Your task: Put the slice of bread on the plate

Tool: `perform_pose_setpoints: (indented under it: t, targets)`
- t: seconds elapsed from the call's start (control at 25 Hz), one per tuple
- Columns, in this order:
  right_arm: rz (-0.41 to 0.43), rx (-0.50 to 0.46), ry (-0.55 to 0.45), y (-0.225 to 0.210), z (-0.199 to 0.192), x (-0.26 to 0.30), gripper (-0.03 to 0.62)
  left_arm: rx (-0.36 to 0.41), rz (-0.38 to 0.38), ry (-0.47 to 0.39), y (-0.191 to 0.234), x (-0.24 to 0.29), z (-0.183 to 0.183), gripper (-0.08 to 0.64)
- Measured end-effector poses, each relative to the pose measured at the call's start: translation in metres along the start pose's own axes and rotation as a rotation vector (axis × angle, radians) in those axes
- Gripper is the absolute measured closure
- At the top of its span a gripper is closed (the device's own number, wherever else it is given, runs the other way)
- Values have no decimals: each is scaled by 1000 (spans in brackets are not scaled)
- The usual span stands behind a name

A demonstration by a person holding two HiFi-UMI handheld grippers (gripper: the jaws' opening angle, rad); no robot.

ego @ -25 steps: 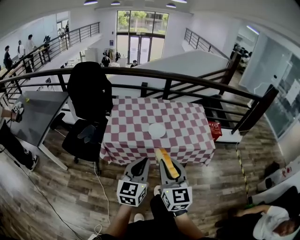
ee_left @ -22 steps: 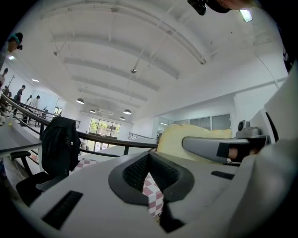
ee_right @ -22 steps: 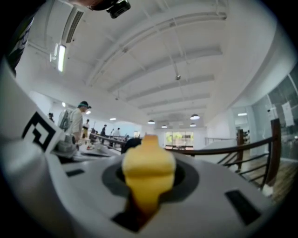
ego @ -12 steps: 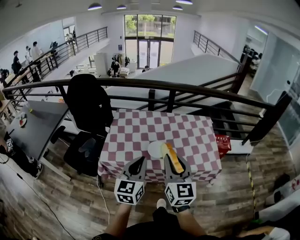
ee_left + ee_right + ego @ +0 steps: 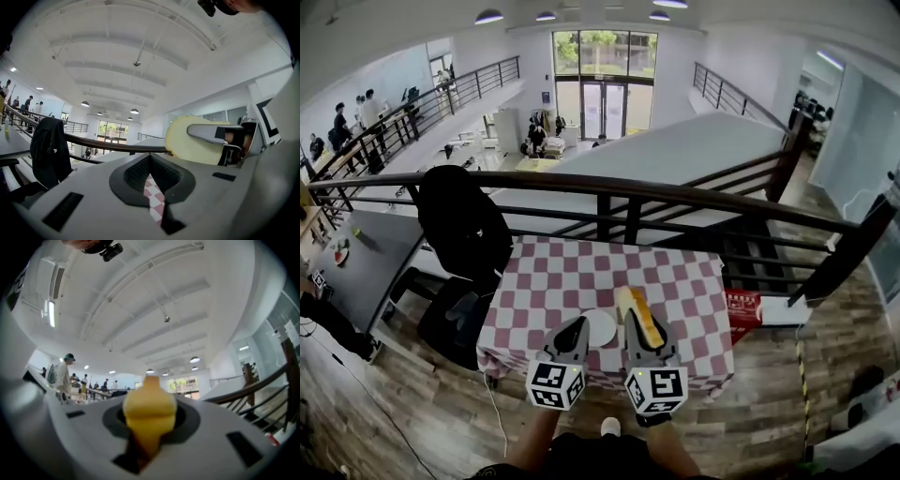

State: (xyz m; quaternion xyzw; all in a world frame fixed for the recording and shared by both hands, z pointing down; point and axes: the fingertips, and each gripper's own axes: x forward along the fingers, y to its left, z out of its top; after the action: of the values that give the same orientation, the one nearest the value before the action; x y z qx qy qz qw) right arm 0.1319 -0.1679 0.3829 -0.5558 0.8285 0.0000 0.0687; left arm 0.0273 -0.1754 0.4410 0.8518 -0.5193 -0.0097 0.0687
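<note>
My right gripper (image 5: 636, 328) is shut on a yellow-crusted slice of bread (image 5: 633, 305), which stands on edge between its jaws over the near part of the red-and-white checked table (image 5: 581, 277). In the right gripper view the bread (image 5: 149, 411) fills the gap at the right gripper (image 5: 147, 427). A white plate (image 5: 605, 330) lies on the cloth near the front edge, just left of the bread. My left gripper (image 5: 578, 326) is shut on nothing and covers the plate's left rim. The left gripper view shows the left gripper (image 5: 152, 187) with the bread (image 5: 187, 143) to its right.
A black chair draped with a dark jacket (image 5: 459, 225) stands at the table's left. A dark railing (image 5: 628, 187) runs behind the table over a drop. A grey desk (image 5: 356, 258) is far left, a red box (image 5: 742, 307) on the floor at right.
Both grippers have moved forward with the bread. They were short of the table over the wood floor; now they are over its near edge, at the plate.
</note>
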Motion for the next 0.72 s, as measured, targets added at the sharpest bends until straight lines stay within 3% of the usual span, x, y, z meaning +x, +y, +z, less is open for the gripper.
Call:
perform_pose_setpoints:
  t: [0.24, 0.48, 0.72]
  targets:
    - [5, 60, 73, -19, -48, 20, 492, 2, 20, 76, -2, 20, -39, 543]
    - [-48, 99, 174, -40, -97, 48, 492, -14, 69, 145, 39, 31, -66, 543]
    - [-107, 153, 334, -55, -163, 62, 492, -41, 55, 235, 69, 52, -103, 543]
